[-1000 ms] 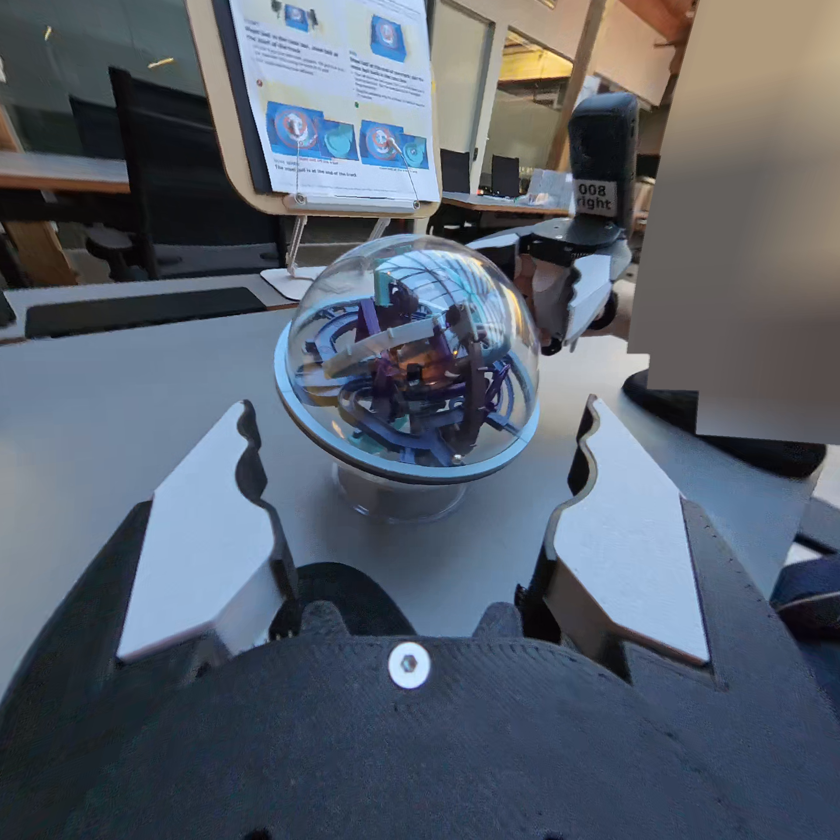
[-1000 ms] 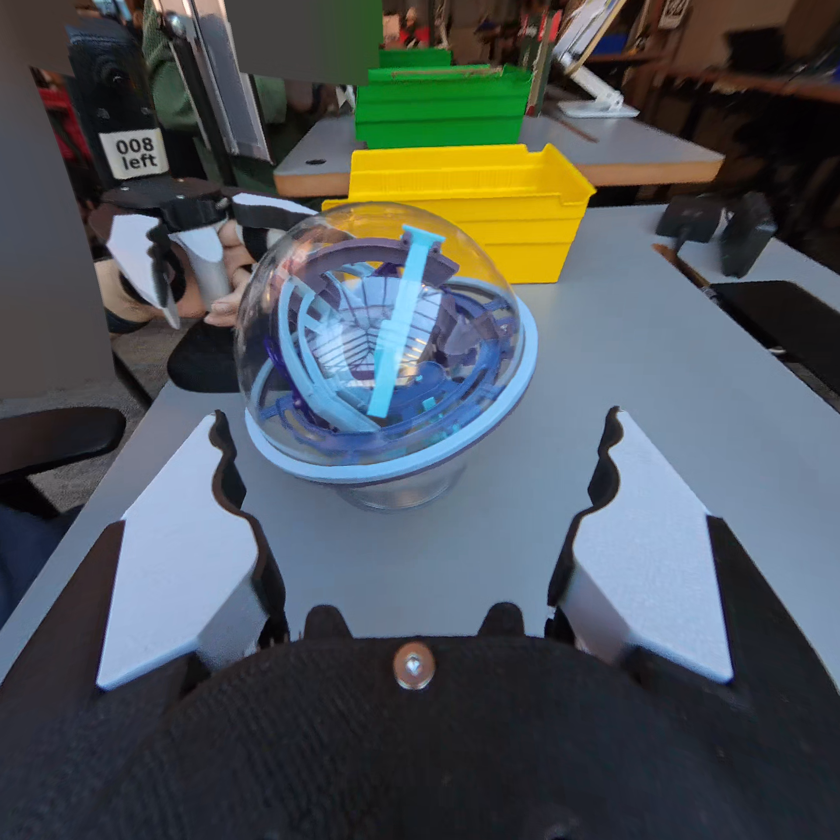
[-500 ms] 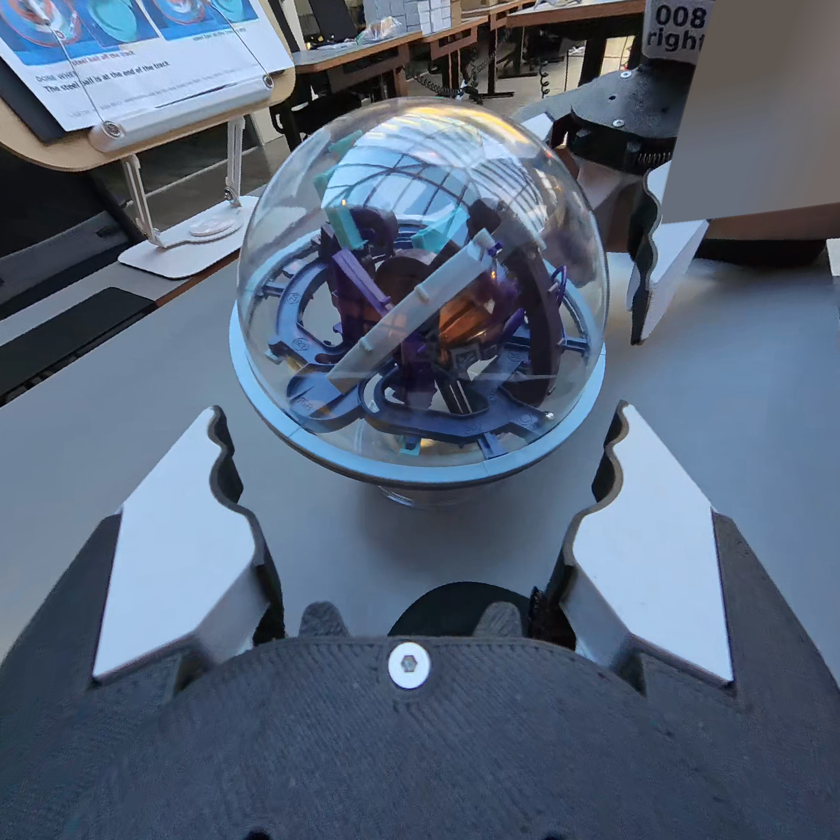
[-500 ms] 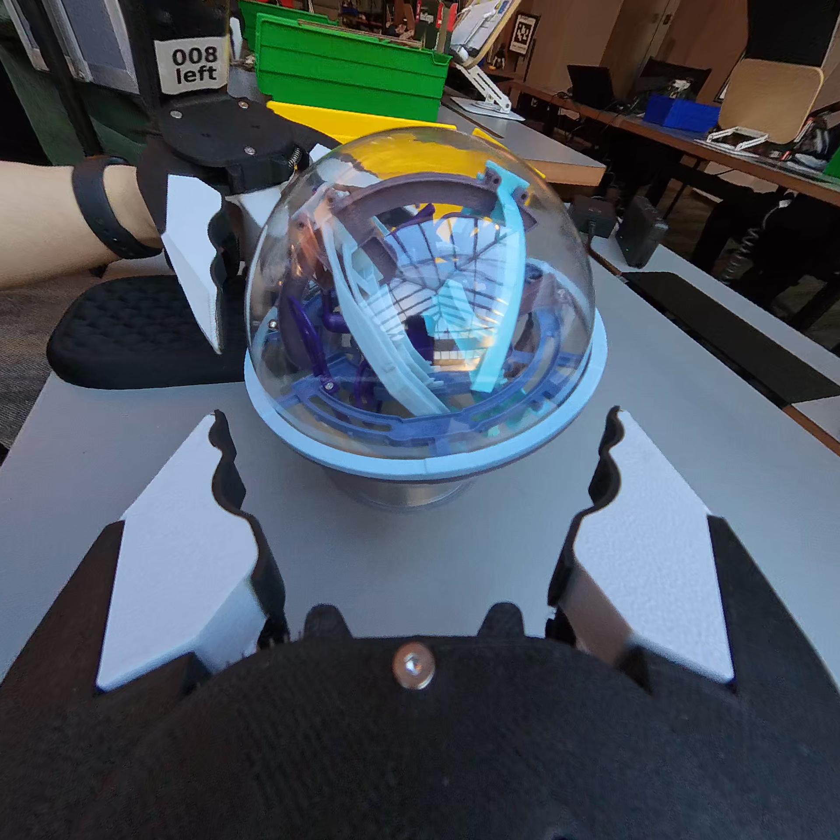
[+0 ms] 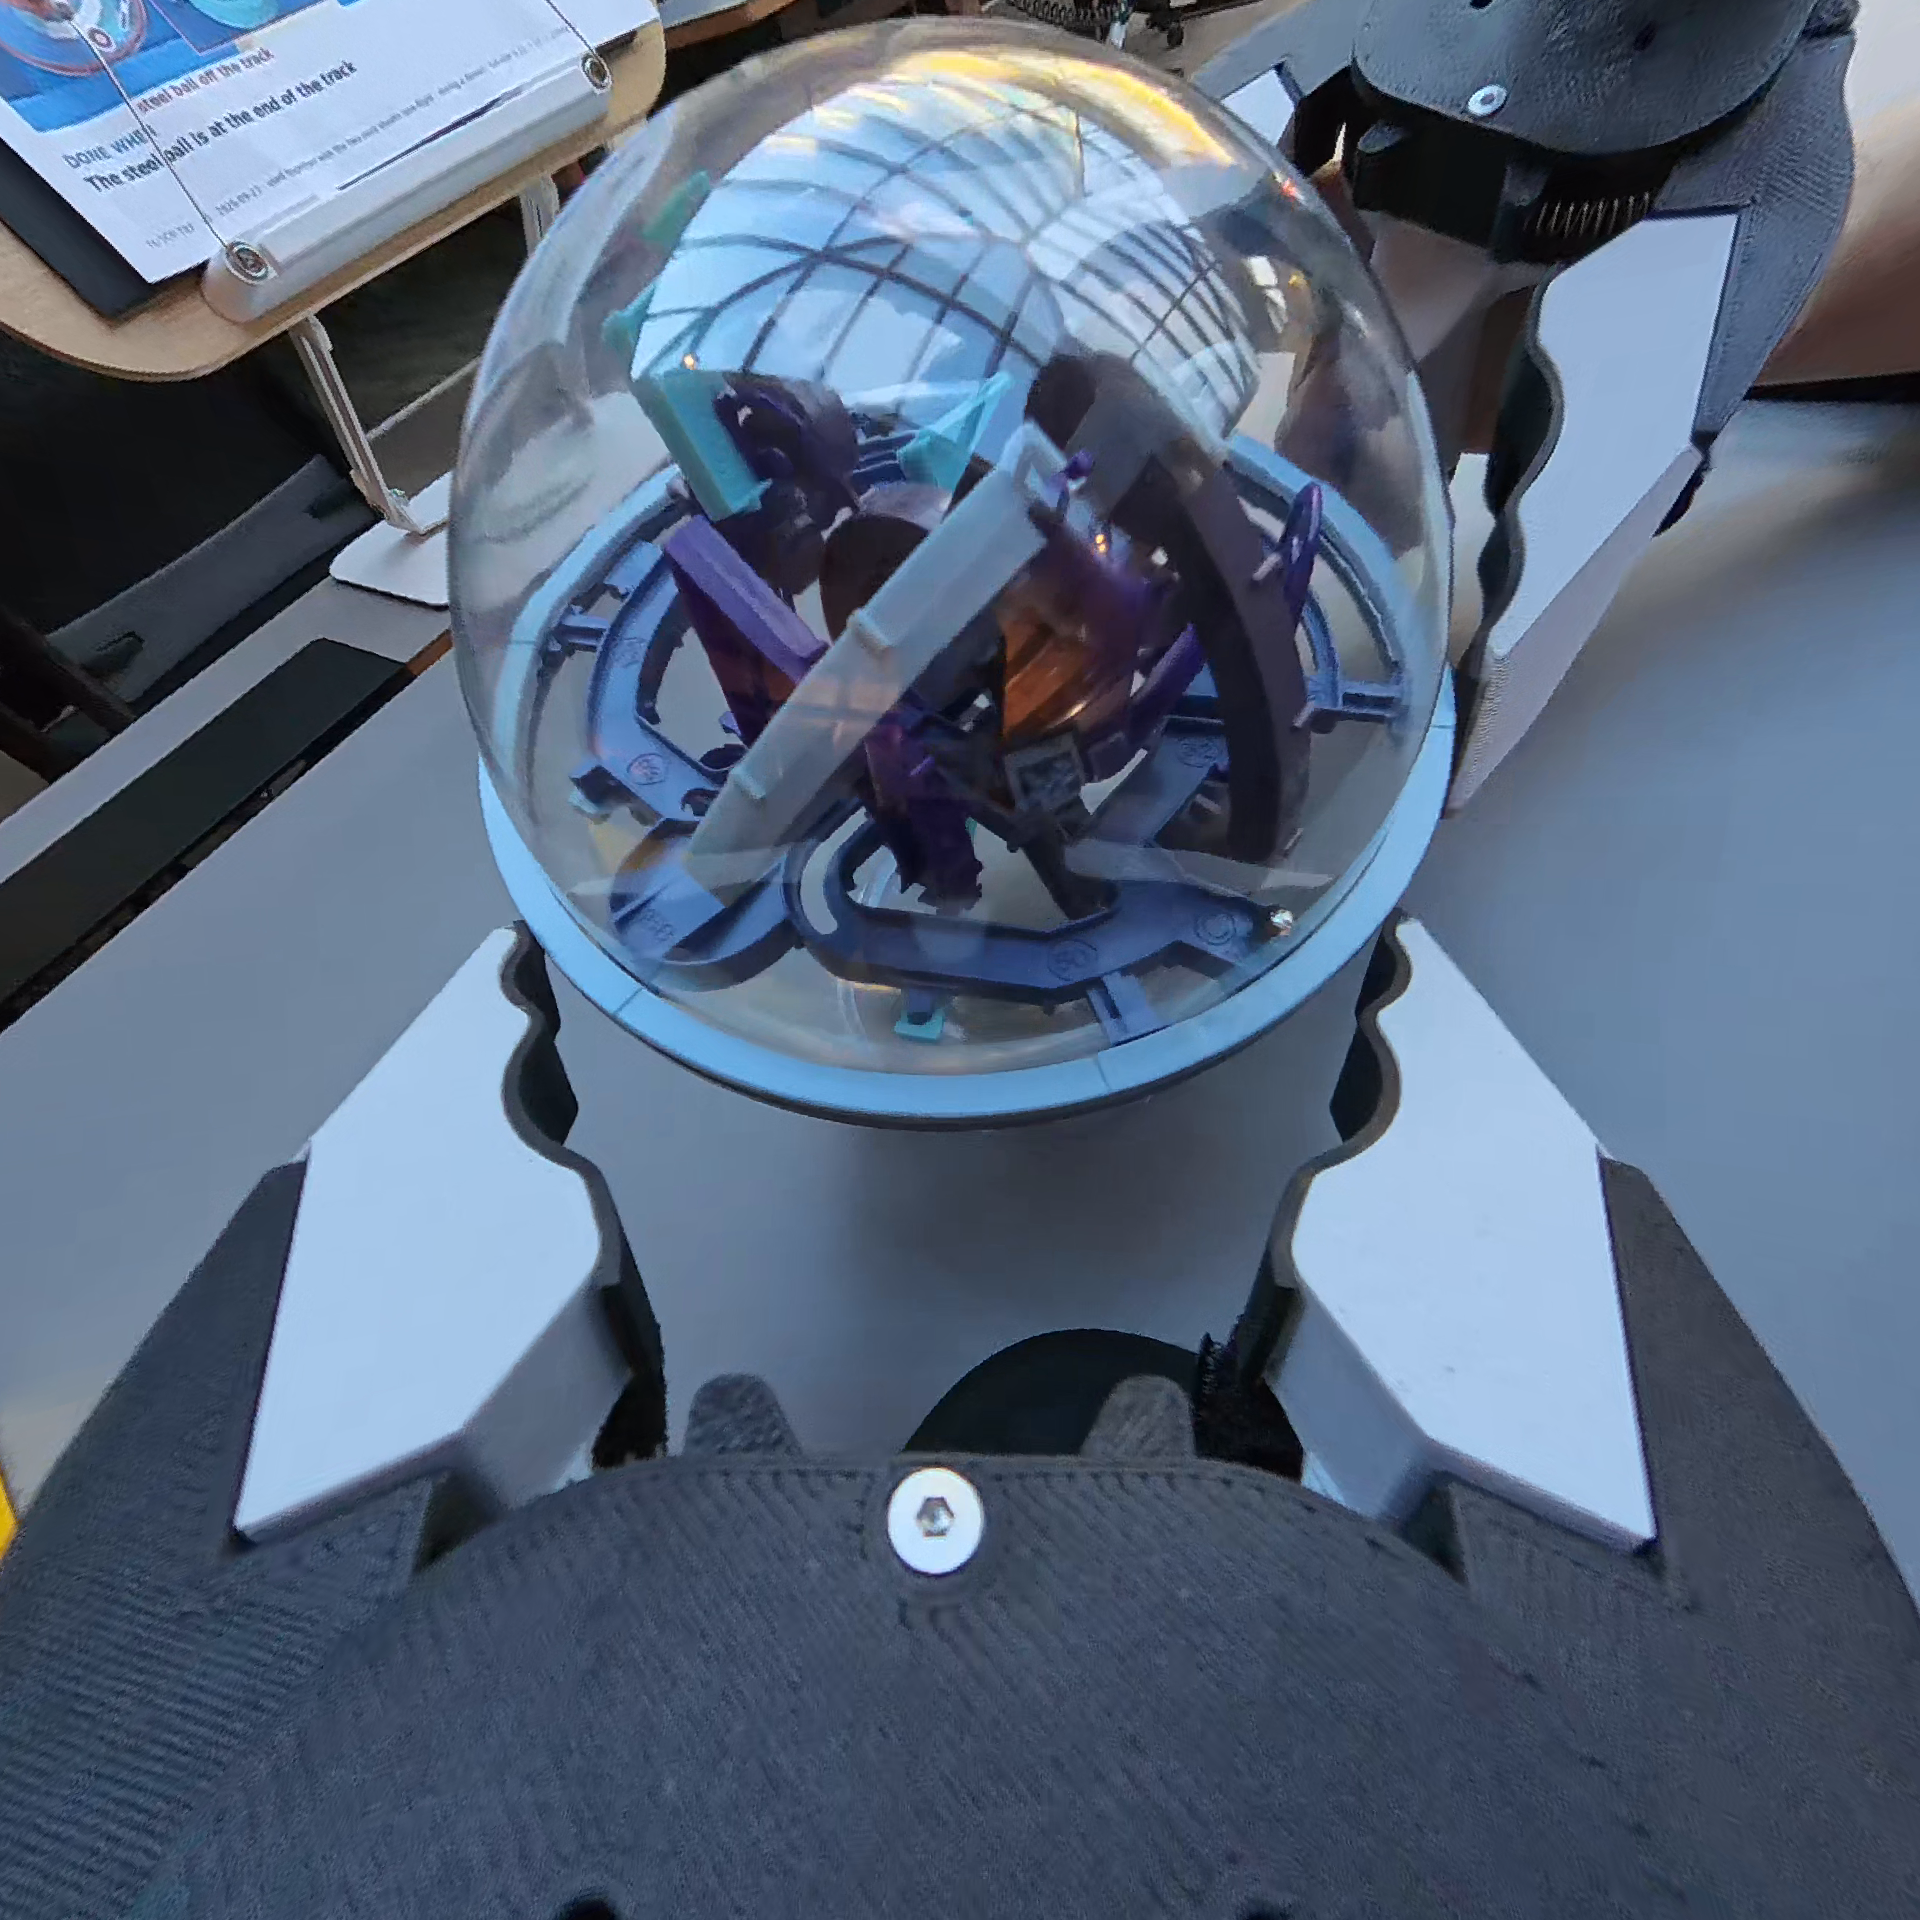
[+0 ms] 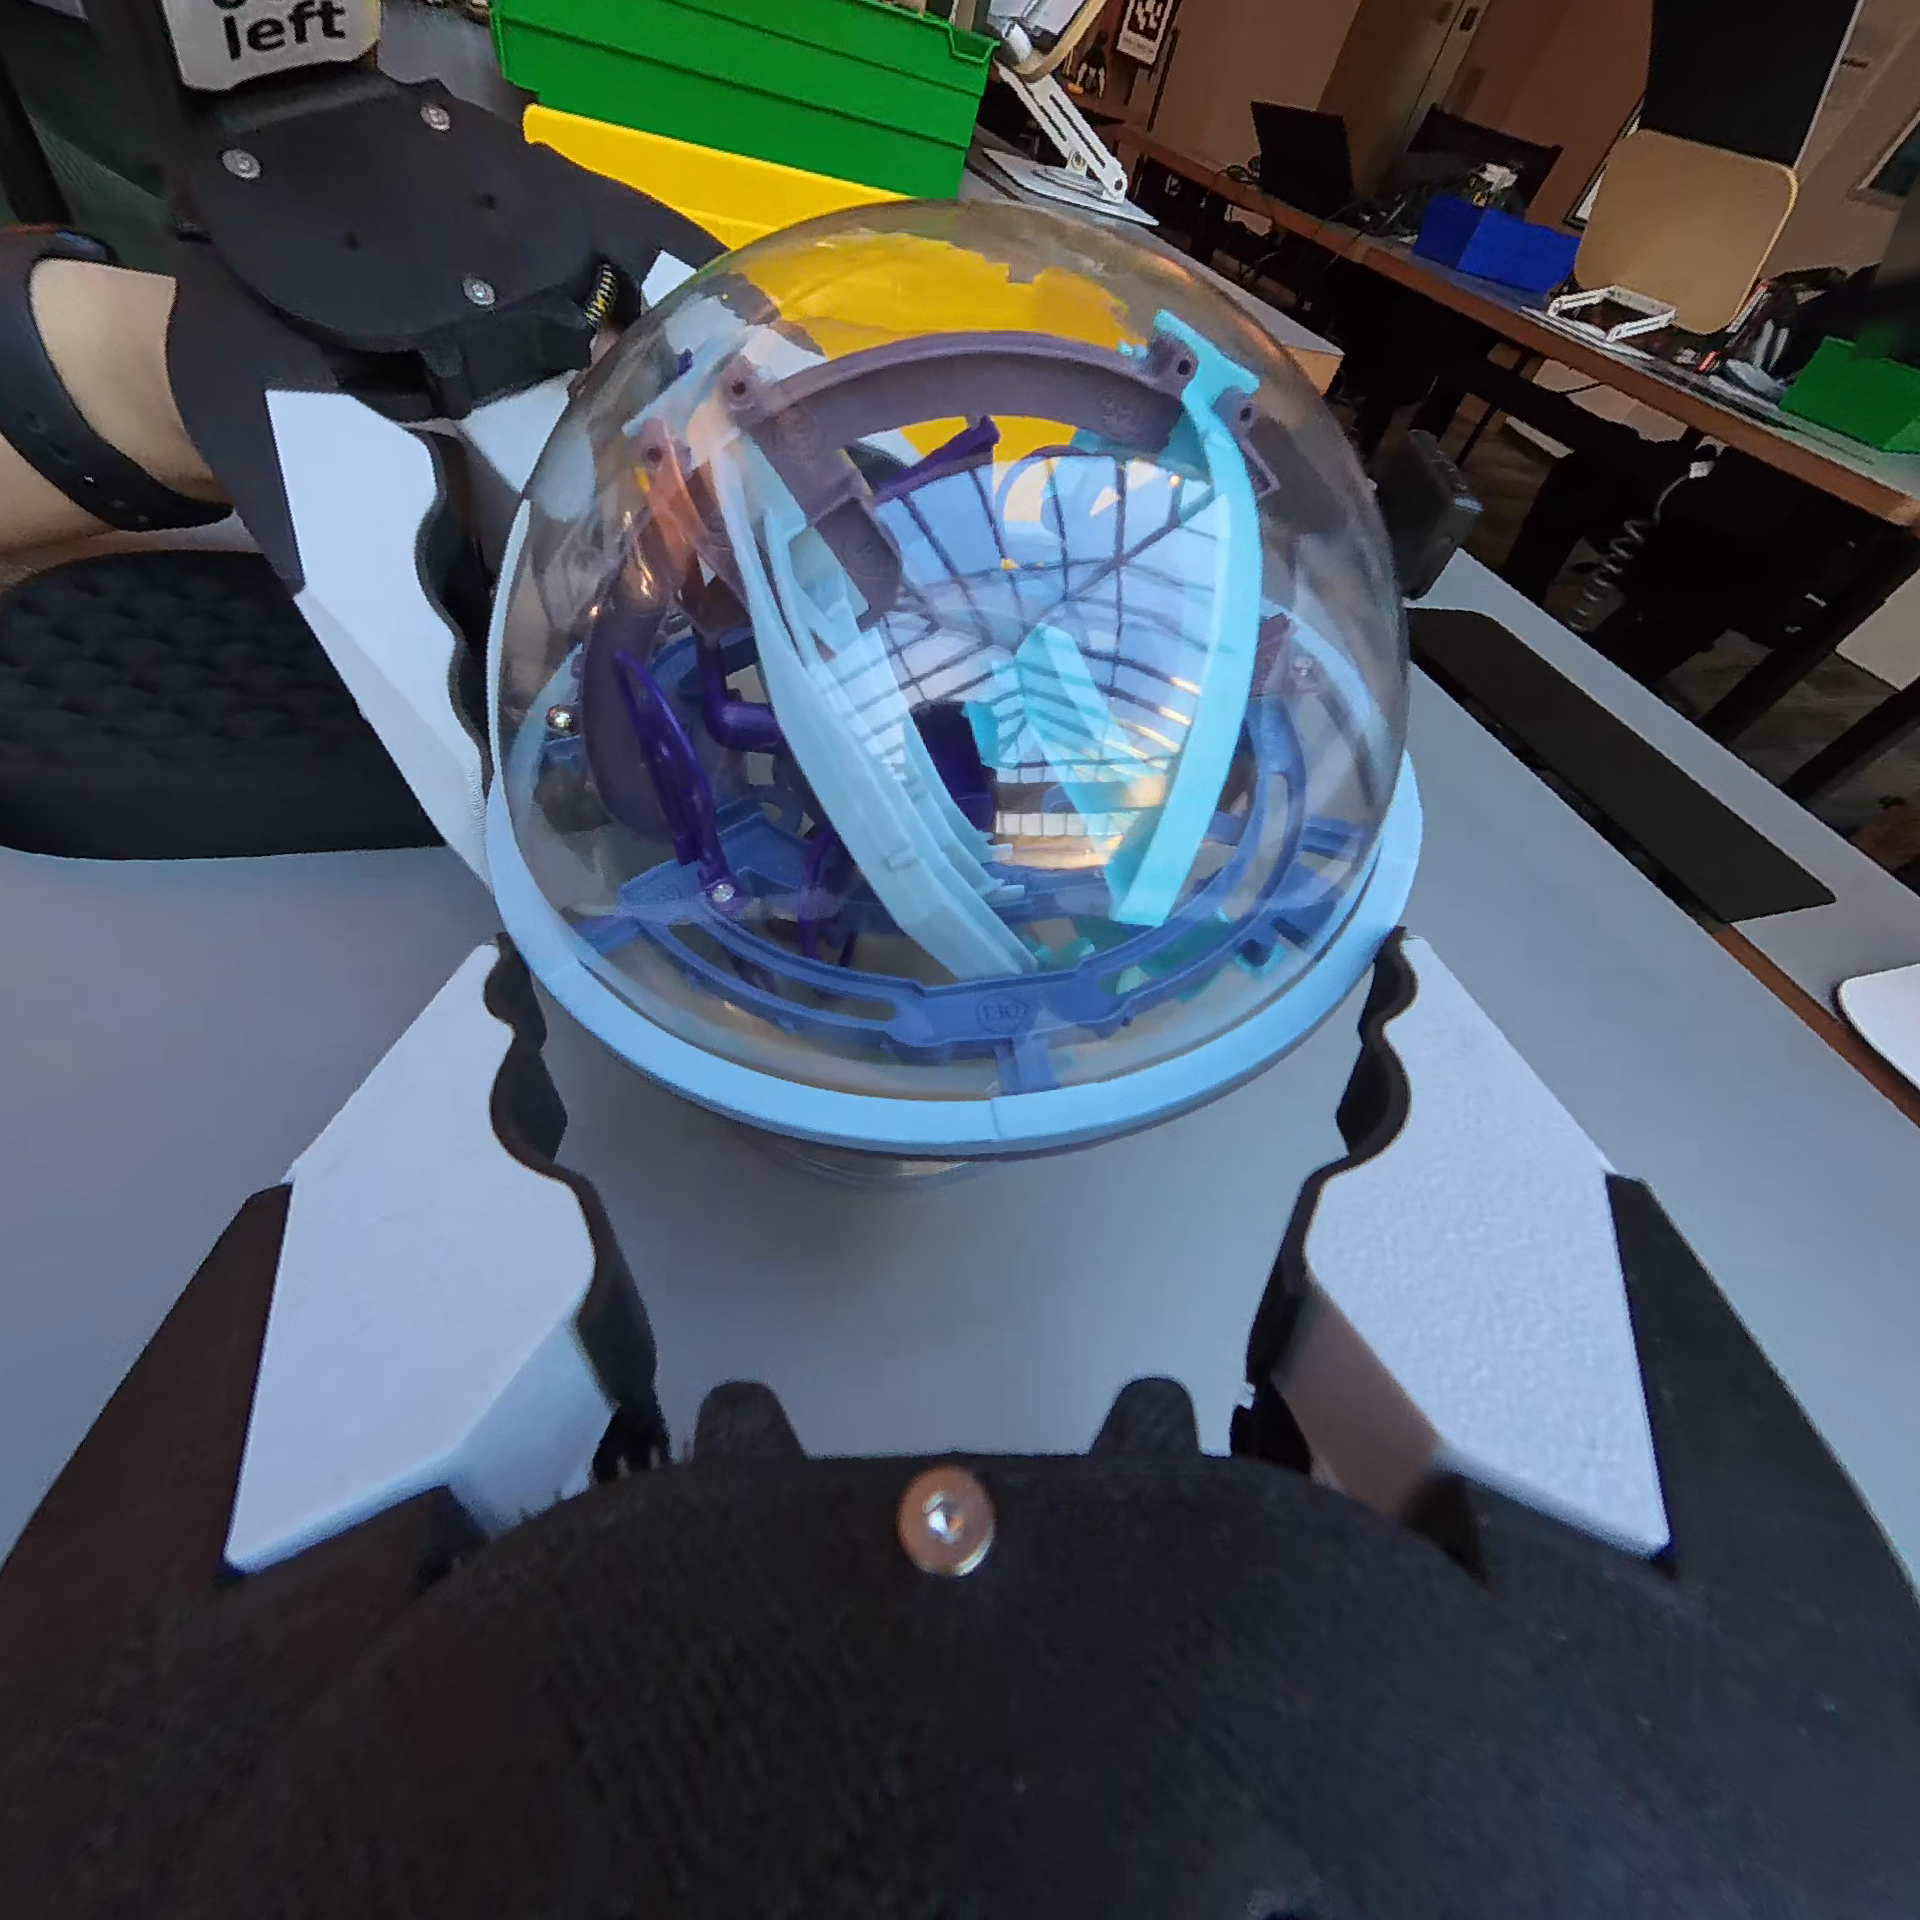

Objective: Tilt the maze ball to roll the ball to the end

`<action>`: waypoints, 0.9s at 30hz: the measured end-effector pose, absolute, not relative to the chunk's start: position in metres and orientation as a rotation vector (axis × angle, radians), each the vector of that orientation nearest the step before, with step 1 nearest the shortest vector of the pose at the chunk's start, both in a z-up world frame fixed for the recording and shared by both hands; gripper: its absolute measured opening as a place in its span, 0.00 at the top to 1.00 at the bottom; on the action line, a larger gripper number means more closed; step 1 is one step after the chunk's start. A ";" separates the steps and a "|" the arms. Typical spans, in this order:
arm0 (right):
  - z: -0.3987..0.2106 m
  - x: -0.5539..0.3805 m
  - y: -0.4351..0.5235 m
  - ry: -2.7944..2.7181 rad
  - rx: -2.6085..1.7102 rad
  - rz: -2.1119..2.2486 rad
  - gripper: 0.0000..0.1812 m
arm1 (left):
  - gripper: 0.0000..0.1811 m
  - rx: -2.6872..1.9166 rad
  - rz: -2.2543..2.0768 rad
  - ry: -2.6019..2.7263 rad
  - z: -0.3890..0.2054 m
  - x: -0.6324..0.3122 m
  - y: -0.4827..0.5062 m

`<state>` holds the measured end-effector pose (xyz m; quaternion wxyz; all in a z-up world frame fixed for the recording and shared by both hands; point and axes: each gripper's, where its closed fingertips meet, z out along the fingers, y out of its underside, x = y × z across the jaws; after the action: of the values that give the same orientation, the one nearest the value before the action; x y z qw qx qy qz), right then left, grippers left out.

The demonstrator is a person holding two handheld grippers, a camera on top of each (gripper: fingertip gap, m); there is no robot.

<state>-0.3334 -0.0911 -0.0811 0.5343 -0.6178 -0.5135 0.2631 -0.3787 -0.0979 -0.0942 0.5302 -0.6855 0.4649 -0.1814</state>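
- Two hand-held grippers flank the maze ball (image 5: 948, 582), which sits on a clear stand on the grey table (image 5: 260, 997).
- Left hand-held gripper (image 5: 951, 966): jaws spread wide, tips beside the ball's pale blue rim.
- Right hand-held gripper (image 6: 945, 977): likewise open, opposite side.
- Small steel ball (image 5: 1281, 916) on dark blue track near rim.

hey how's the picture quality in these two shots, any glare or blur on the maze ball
Left wrist view: window reflections glare across the top of the maze ball, washing out the tracks there; the far table at the right edge is smeared. Right wrist view: a gridded reflection covers the dome's middle, the yellow bin tints its top, and the right claw base looks slightly blurred. Both bend straight lines like a fisheye.
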 end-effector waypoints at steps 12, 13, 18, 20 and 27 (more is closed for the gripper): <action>-0.080 -0.299 -0.063 -1.251 -1.445 0.522 0.15 | 0.17 -1.673 -0.328 1.142 -0.102 -0.345 -0.067; -0.080 -0.294 -0.059 -1.251 -1.447 0.515 0.15 | 0.17 -1.673 -0.328 1.147 -0.102 -0.340 -0.064; -0.080 -0.266 -0.043 -1.236 -1.452 0.514 0.15 | 0.17 -1.672 -0.339 1.159 -0.102 -0.312 -0.046; -0.079 -0.254 -0.035 -1.235 -1.452 0.517 0.15 | 0.17 -1.673 -0.340 1.158 -0.102 -0.300 -0.039; -0.078 -0.206 -0.009 -1.261 -1.452 0.529 0.15 | 0.17 -1.685 -0.359 1.125 -0.102 -0.251 -0.013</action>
<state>-0.2059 -0.0089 -0.0778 0.5428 -0.6113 -0.5311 0.2227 -0.2509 -0.0134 -0.1021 0.5159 -0.7016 0.4682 -0.1495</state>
